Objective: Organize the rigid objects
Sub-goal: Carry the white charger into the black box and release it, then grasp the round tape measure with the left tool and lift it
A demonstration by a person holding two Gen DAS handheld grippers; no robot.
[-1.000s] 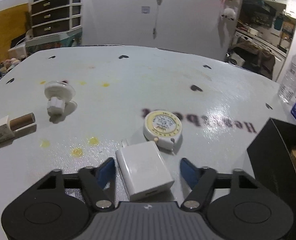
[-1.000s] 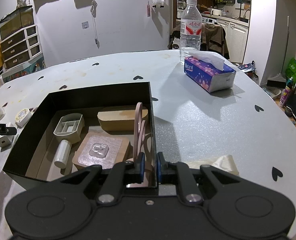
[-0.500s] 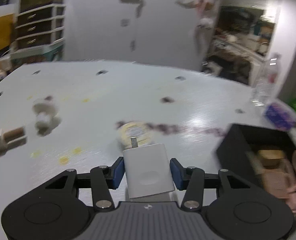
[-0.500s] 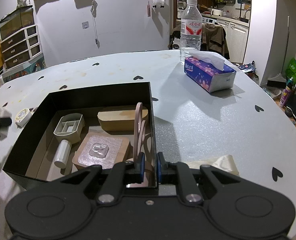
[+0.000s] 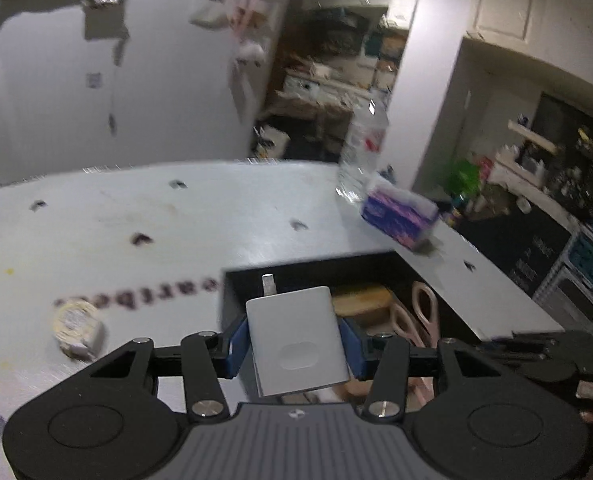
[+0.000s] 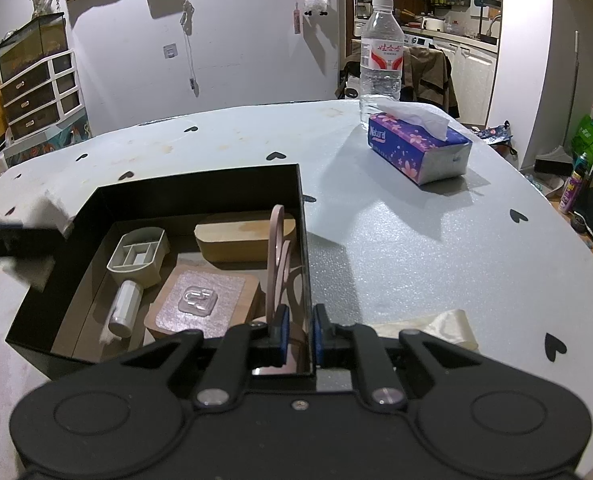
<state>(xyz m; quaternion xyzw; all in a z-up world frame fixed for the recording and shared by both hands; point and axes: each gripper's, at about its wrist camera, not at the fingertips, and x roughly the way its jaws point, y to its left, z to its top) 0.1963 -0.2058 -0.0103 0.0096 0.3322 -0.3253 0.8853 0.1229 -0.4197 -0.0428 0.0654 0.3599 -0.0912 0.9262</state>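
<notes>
Edges matter most around the black box (image 6: 200,188), which is sitting on the grey desk (image 6: 396,248). Its right wall is being pinched by the right claw (image 6: 298,334), whose blue pads are pressing close together on either side of the thin wall near the box's near right corner. The left claw (image 5: 296,340) is gripping a white charger (image 5: 298,346) by its two sides, plug prongs pointing away, and is holding it in the air at the box's left wall; in the right wrist view it is showing only as a dark blur at the left rim.

Inside the box, a wooden block (image 6: 240,236) is lying along the far wall, pink scissors (image 6: 276,248) are leaning against the right wall, a pink-topped pad (image 6: 204,300) is filling the near middle, and a grey scoop-shaped holder (image 6: 138,256) is occupying the left side. Bare floor is showing along the box's far-left edge.

Outside, a round tape measure (image 5: 76,326) is lying on open desk left of the box, well apart from it. A tissue pack (image 6: 418,148) and a water bottle (image 6: 381,60) are standing toward the far right edge, with wide clear desk between them and the box.
</notes>
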